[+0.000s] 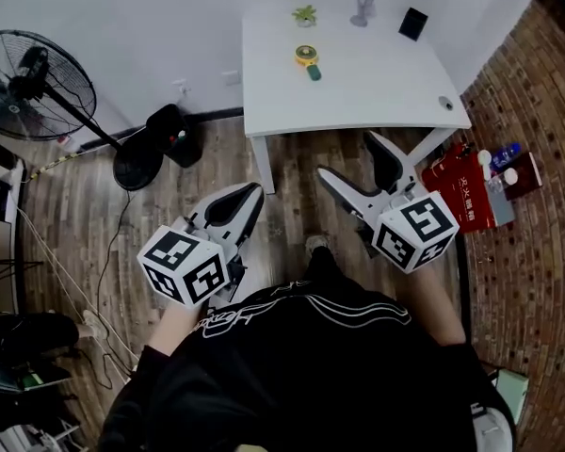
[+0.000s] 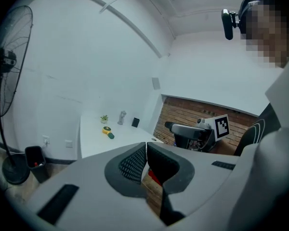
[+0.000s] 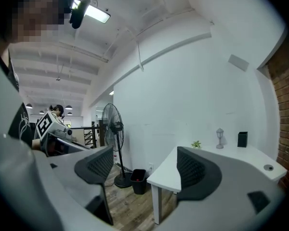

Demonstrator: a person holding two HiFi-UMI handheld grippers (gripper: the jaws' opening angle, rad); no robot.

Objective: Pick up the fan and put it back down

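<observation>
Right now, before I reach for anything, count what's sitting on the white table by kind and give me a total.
On the white table:
yellow handheld fan: 1
small potted plant: 1
grey lantern-shaped ornament: 1
black box: 1
Total: 4

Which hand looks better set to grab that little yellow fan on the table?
Probably right. The right gripper has its jaws wide apart and empty, close to the front edge of the table. The left gripper is shut and sits farther back from the yellow fan.
</observation>
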